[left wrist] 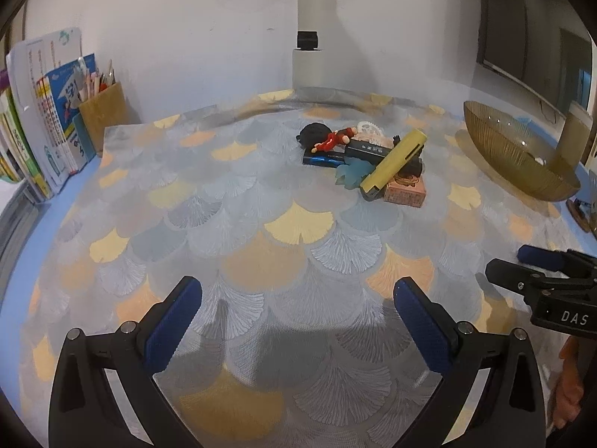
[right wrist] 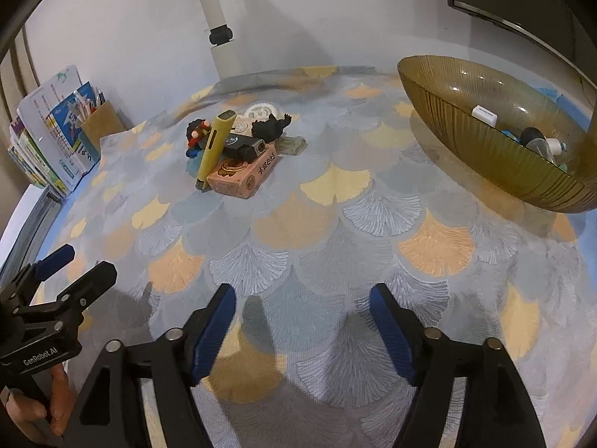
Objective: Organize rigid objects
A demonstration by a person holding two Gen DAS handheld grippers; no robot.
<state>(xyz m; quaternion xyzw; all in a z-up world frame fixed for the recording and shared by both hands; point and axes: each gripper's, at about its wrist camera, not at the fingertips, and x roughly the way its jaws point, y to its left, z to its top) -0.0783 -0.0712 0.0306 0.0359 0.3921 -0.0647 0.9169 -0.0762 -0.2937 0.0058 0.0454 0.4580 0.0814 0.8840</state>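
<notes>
Both grippers hang low over the patterned bench (right wrist: 335, 224), angled down at it, and neither has anything in hand. The left gripper (left wrist: 298, 321) stands wide open over bare cloth; the right gripper (right wrist: 302, 328) is open too, its blue pads apart with nothing between them. That looks like a ready stance, jaws spread so either one can drop over something bulky.

The work sits further back: a small pile (right wrist: 238, 149) in the middle of the bench. A yellow pen-shaped tool (right wrist: 214, 145) leans across the top, propped on an orange box (right wrist: 242, 177), with a black case (right wrist: 242, 145), a red figure (left wrist: 332, 141) and a dark toy (right wrist: 270, 127) crowded around. Because the yellow tool rests on the others, it seems the natural first pick.

Off to the right, well apart from the pile, an amber glass bowl (right wrist: 466, 142) already holds a few small things, so that is likely the destination. Books (left wrist: 33, 142) and a pencil holder (left wrist: 102, 112) line the left edge, out of play.
</notes>
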